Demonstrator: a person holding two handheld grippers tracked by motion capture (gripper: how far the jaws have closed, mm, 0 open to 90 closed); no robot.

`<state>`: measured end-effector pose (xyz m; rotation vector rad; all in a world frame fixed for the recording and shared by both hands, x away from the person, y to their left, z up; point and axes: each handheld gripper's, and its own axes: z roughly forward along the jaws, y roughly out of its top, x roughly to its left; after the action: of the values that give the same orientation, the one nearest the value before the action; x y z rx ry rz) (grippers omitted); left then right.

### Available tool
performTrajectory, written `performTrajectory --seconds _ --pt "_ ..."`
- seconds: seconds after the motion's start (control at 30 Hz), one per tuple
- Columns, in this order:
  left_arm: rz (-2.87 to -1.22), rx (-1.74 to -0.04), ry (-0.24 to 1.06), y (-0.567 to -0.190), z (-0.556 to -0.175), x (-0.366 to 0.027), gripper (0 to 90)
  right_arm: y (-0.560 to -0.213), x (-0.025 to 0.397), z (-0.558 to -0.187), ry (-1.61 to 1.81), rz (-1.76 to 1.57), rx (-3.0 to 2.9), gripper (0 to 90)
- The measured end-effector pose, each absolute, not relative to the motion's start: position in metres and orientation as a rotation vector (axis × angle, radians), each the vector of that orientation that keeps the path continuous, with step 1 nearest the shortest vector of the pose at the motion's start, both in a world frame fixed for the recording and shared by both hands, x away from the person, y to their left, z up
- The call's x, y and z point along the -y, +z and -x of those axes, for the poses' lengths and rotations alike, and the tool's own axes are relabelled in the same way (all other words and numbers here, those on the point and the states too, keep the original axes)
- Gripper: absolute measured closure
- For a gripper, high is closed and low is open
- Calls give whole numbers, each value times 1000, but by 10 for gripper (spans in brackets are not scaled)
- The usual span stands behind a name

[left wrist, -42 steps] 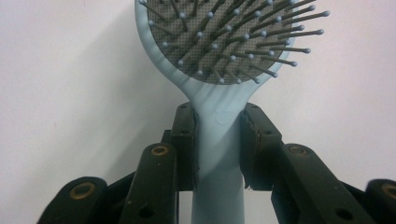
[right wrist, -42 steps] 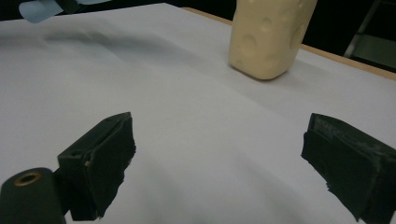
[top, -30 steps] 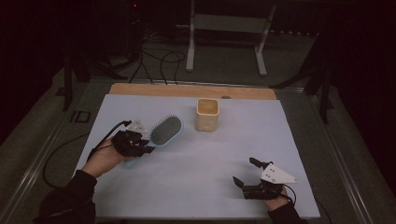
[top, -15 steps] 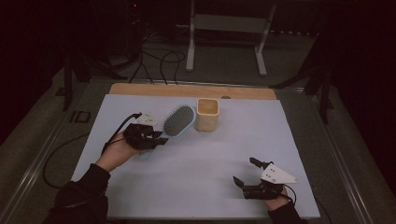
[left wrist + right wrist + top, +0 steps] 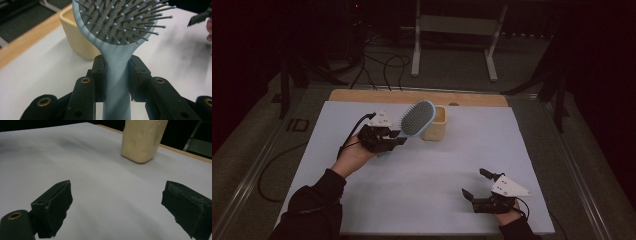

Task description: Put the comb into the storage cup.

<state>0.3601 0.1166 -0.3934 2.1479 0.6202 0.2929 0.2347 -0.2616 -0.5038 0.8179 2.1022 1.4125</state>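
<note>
My left gripper (image 5: 393,139) is shut on the handle of a light blue hairbrush (image 5: 417,118), holding it off the table. The brush head, with its grey bristle pad (image 5: 120,20), is tilted up and overlaps the left side of a pale yellow cup (image 5: 436,124) in the high view. In the left gripper view both jaws clamp the blue handle (image 5: 117,75), with the cup (image 5: 75,37) just behind to the left. My right gripper (image 5: 475,184) rests open near the table's front right. Its two fingers (image 5: 53,207) stand wide apart over bare white surface, the cup (image 5: 142,138) far ahead.
The white table top (image 5: 422,175) has a wooden strip (image 5: 362,95) along its far edge. Beyond it are cables on the floor (image 5: 382,60) and a metal stand (image 5: 452,40). A black cable (image 5: 354,132) trails from the left gripper.
The left gripper has carried the hairbrush right and away, raising and tilting its head up toward the yellow cup. The right gripper has stayed in place, open.
</note>
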Motion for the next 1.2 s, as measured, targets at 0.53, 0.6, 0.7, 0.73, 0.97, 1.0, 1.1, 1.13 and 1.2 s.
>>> performTrajectory --seconds 0.53,0.6,0.7,0.73,0.97,1.0,1.1,1.13,1.2 --pt "-2079 -645 327 -382 -379 -92 699 -503 262 -234 1417 -820 -2094 90" --pt "-2065 -637 327 -380 -382 -88 699 -503 262 -234 1419 -819 -2095 90" --pt "-2052 -632 333 -378 -385 -83 699 -503 262 -235 1416 -820 -2097 90" --pt "-2050 -632 328 -377 -386 -82 699 -503 262 -235 1418 -819 -2096 90" --pt "-2011 -640 334 -370 -393 -71 699 -503 262 -235 1423 -824 -2092 90" --pt "-2004 -637 339 -369 -394 -69 699 -503 262 -235 1423 -825 -2091 90" --pt "-1988 -643 340 -367 -397 -63 699 -503 263 -235 1420 -823 -2094 90" --pt "-1985 -643 332 -366 -398 -60 699 -503 262 -235 1422 -821 -2093 90" --pt "-1982 -637 348 -365 -399 -56 699 -503 262 -235 1424 -820 -2093 90"
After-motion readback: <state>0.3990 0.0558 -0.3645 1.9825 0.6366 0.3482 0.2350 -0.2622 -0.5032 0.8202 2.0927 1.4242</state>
